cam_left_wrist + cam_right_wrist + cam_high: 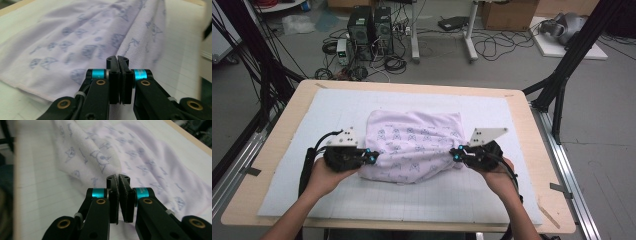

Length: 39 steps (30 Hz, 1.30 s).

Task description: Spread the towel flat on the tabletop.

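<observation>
We had the printed towel [414,145] lying mid-counter on the white gridded mat [337,105], pale lilac w/ small blue motifs, its far edge flat on the mat and its near edge bunched and raised. Our reading: the near edge was pinched at both ends so we could bring it over the far part as a fold; holding the two near corners apart kept the edge taut and the cloth from sagging in the middle.

Left tool [371,157] sat at the towel's near-left corner, right tool [456,154] at its near-right corner. In the left gripper view the left tool [117,59] had its jaws pressed together, cloth drawn up tight to the tips; in the right gripper view the right tool [117,178] was likewise closed, w/ a ridge of towel rising straight out of the pinch. So both were clamped on the towel, no gap to speak of.

Pose: our forearms came in from the near edge of the counter [277,150], splayed outward either side of the towel. Left hand [323,176] and right hand [498,175] each cupped a tool from below/behind, tools about level and pointing inward toward each other across the towel. Cables trailed back along both wrists.
</observation>
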Each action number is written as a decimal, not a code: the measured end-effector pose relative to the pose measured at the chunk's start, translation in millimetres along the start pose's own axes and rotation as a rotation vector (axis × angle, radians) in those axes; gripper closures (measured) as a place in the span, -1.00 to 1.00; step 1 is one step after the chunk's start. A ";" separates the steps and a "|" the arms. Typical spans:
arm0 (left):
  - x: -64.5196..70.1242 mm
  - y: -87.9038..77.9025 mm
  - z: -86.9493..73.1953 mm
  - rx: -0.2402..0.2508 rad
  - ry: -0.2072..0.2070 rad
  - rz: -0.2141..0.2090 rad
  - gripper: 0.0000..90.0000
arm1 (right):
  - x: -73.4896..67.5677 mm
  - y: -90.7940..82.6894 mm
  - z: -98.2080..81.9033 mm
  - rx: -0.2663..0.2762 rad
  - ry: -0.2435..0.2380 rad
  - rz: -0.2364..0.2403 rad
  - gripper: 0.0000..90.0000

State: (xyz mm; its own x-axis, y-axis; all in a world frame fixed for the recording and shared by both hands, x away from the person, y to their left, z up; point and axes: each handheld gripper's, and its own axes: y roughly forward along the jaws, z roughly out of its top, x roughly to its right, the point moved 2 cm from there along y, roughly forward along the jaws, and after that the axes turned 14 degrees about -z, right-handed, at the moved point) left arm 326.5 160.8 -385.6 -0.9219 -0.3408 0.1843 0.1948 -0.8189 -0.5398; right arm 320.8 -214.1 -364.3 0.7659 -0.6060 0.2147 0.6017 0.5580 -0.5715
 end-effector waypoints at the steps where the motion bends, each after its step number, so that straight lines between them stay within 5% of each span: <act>1: -10.4 5.1 0.3 -0.001 -0.023 0.014 0.95 | 6.5 8.8 -0.6 -0.001 0.022 -0.007 0.93; 6: -50.5 29.1 -4.8 -0.001 -0.118 0.078 0.95 | 32.1 56.1 -4.6 -0.080 0.074 -0.036 0.93; 9: -67.9 44.0 -15.4 -0.049 -0.159 0.097 0.95 | 43.2 81.7 -12.3 -0.111 0.130 -0.032 0.92; 13: -75.3 46.9 -20.2 -0.052 -0.185 0.097 0.92 | 45.0 102.6 -19.9 -0.150 0.156 -0.025 0.83; 21: -57.5 1.6 -12.9 0.048 -0.162 0.089 0.49 | 35.8 62.8 -7.4 -0.024 0.128 -0.058 0.54; 25: -36.5 -8.7 -18.1 0.018 -0.102 0.067 0.32 | 13.6 45.2 -7.6 0.017 0.105 -0.026 0.40; 29: -16.1 -6.0 -31.0 -0.002 -0.068 0.033 0.14 | -14.0 44.1 -11.9 0.019 0.080 0.051 0.21; 35: -5.5 11.9 -51.0 -0.085 -0.038 0.016 0.02 | -38.7 59.4 -25.1 -0.031 0.058 0.070 0.07; 39: -14.0 28.0 -54.4 -0.119 -0.046 0.013 0.40 | -48.6 78.1 -27.4 -0.066 0.043 0.072 0.10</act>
State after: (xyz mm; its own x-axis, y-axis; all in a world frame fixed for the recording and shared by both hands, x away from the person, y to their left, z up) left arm 326.6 167.8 -448.0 -0.9025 -0.3745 0.2128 0.1634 -0.7548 -0.6353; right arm 324.4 -156.6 -441.1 0.7956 -0.5899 0.1378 0.5279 0.5637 -0.6352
